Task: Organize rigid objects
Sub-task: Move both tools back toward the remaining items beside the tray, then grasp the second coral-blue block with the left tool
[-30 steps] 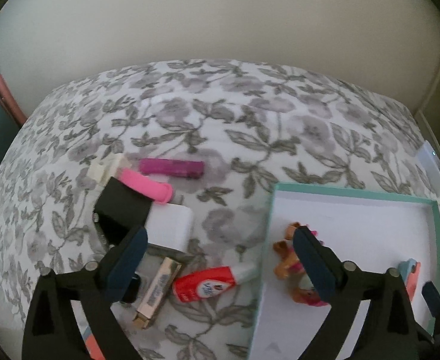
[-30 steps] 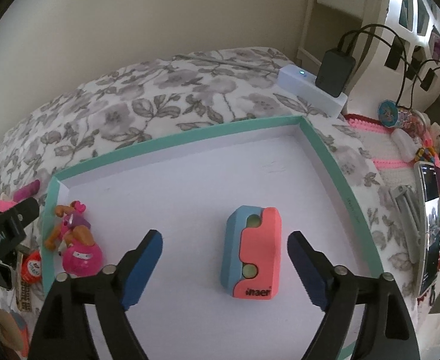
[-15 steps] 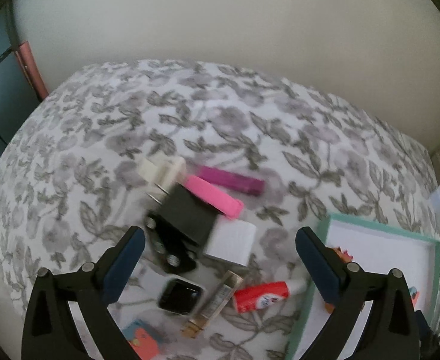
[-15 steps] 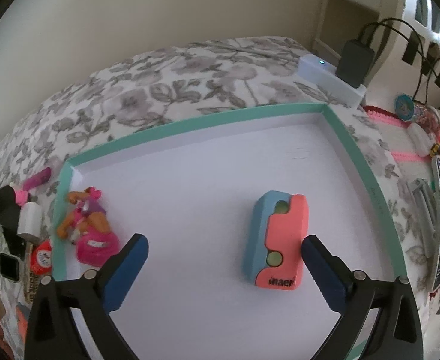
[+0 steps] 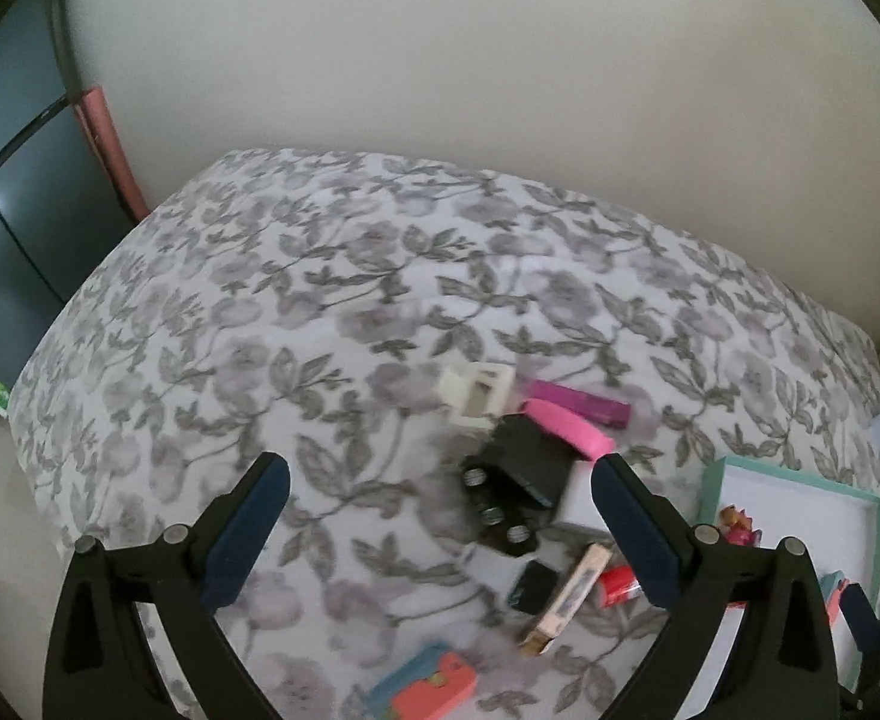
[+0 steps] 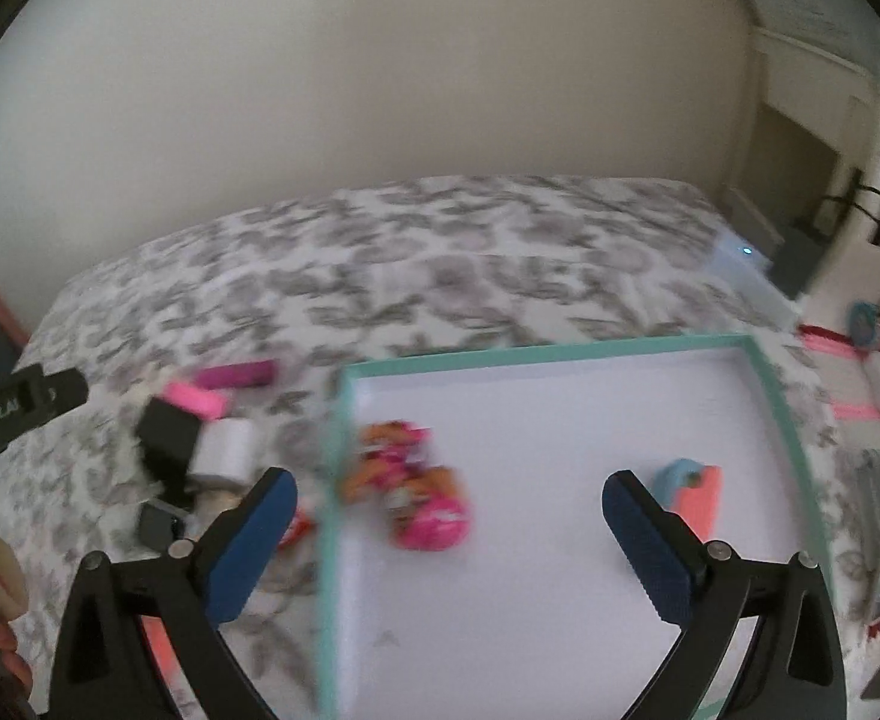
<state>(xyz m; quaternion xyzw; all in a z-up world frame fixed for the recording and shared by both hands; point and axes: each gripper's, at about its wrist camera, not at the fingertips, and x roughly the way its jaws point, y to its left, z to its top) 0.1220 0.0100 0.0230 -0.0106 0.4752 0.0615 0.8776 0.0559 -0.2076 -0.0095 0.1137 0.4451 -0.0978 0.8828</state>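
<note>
Black block [image 5: 514, 483] lies on the floral bed [image 5: 320, 312] beside the teal tray [image 5: 793, 474], between the left gripper's [image 5: 440, 531] spread, empty jaws; right gripper [image 6: 448, 531] also gapes, straddling the tray's rim.

pink toy [image 6: 422, 495] motion-blurred, coral-blue block [image 5: 425, 683] cut off by bottom edge

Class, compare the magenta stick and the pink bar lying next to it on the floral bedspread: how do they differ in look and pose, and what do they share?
1. Colour: the magenta stick is dark purplish magenta; the pink bar is bright light pink.
2. Shape: the magenta stick looks slim and straight; the pink bar is thicker with rounded ends.
3. Pose: the magenta stick lies flat on the bedspread; the pink bar leans against the black block.

Shared: both are elongated and lie outside the teal tray.
</note>
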